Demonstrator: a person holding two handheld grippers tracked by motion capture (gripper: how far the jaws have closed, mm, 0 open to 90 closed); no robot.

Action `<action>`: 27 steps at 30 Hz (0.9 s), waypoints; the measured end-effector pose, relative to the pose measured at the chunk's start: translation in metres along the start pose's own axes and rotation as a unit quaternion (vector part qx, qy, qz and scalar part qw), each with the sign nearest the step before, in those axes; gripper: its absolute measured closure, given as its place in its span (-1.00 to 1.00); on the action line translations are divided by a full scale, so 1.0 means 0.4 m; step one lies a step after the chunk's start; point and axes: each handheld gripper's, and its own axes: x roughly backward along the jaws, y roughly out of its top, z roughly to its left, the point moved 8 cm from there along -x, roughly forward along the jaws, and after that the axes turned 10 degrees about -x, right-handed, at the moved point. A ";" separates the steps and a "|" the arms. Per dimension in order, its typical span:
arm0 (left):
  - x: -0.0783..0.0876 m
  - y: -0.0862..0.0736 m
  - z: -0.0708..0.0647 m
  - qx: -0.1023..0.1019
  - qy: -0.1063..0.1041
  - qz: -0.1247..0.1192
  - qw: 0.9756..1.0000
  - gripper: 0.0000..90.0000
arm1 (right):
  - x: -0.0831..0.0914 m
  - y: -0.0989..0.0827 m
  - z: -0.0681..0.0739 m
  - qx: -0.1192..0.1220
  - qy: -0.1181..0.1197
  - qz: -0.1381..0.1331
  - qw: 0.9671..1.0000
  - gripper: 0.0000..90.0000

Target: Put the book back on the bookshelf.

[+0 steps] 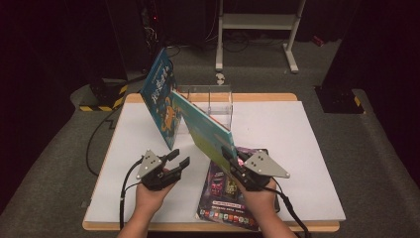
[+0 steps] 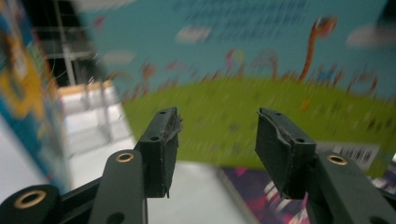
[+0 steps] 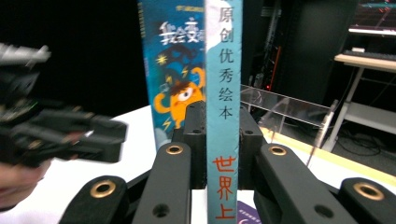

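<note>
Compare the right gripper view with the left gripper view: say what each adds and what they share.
Right gripper view: the right gripper is shut on the teal book's spine, with printed characters legible, and the clear acrylic rack shows behind. Left gripper view: the left gripper is open with nothing between its pads, facing that book's green-and-teal cover and its barcode. Shared: the teal book, the blue monster book and the white table.

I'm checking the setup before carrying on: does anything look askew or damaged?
Yes. The blue monster book leans tilted against the clear rack rather than standing in it. The left hand-held gripper has fraying on one pad. The right hand-held gripper holds the green book slanted.
</note>
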 end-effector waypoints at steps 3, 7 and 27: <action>-0.019 0.048 -0.013 -0.005 0.002 -0.014 1.000 0.10 | 0.001 -0.009 0.028 0.019 0.000 0.003 1.000 0.75; -0.040 0.091 -0.020 -0.006 0.007 -0.027 1.000 0.12 | 0.003 -0.017 0.051 0.021 0.005 0.004 1.000 0.72; -0.052 0.092 -0.006 0.014 0.008 -0.025 1.000 0.10 | 0.073 -0.079 0.045 -0.048 0.162 0.067 0.983 0.49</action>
